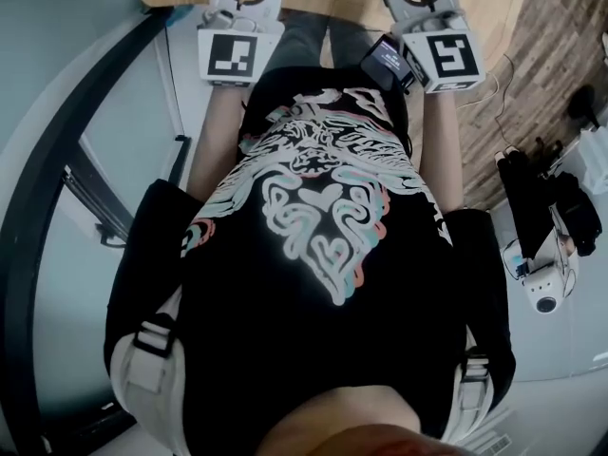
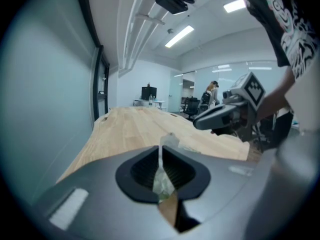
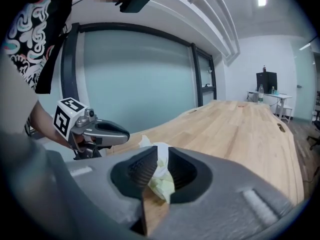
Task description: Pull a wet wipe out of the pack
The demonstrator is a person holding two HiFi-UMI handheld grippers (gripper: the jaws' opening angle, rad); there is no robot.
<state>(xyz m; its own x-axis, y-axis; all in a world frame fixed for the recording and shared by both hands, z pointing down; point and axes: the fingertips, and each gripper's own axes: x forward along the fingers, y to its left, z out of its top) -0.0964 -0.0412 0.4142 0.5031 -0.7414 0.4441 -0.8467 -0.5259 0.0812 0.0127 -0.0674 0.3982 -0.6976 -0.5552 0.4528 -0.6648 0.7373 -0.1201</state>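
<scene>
In the left gripper view, the left tool (image 2: 161,156) is clamped tight on a thin strip of wet wipe (image 2: 163,184). The strip stands on edge in the slit. Its long axis runs from the throat up to the tips, where a white corner pokes out over the wooden tabletop (image 2: 135,129).

In the right gripper view, the right tool (image 3: 159,151) has its jaws narrowly parted with a crumpled wet wipe (image 3: 161,181) bunched between them, its top end pointing out past the tips.

In the head view, both tools reach out side by side towards the tabletop edge, above the person's black printed shirt (image 1: 313,236).
</scene>
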